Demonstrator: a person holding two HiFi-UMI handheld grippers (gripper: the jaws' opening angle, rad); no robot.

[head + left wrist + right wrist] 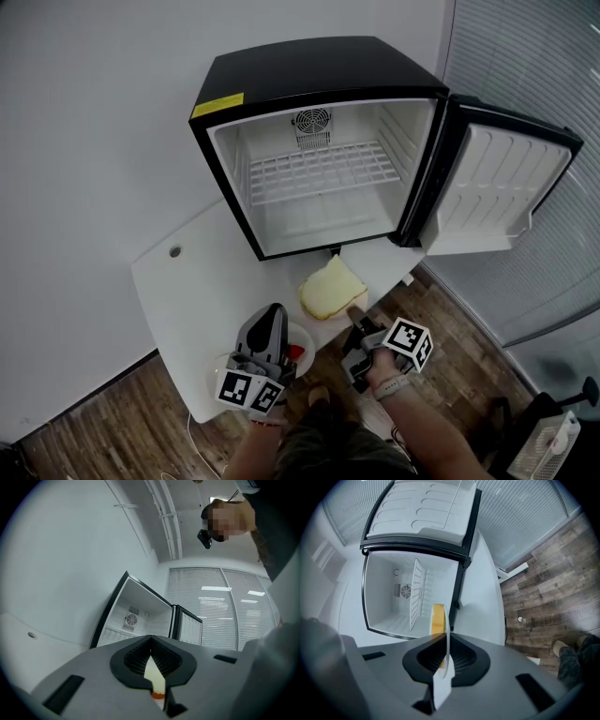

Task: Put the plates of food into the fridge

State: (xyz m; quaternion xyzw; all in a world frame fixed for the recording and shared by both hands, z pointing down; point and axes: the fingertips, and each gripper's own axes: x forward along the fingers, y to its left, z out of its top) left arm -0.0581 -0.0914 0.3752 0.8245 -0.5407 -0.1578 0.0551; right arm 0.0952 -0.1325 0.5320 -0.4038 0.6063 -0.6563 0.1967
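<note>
Two plates of food are held over the white table [187, 281]. My right gripper [356, 317] is shut on the near rim of a white plate [442, 681] that carries a pale yellow slab of food [330, 289], just in front of the open fridge [319, 70]. My left gripper [274, 314] is shut on the rim of a second white plate [306, 337] with something red on it [296, 352]. In the left gripper view that plate's edge [154, 674] sits between the closed jaws. The yellow food [437, 619] stands edge-on in the right gripper view.
The black mini fridge is empty inside, with one wire shelf [323, 172] halfway up and a fan at the back. Its door [497, 183] is swung wide to the right. Wood floor [459, 375] and window blinds lie to the right of the table.
</note>
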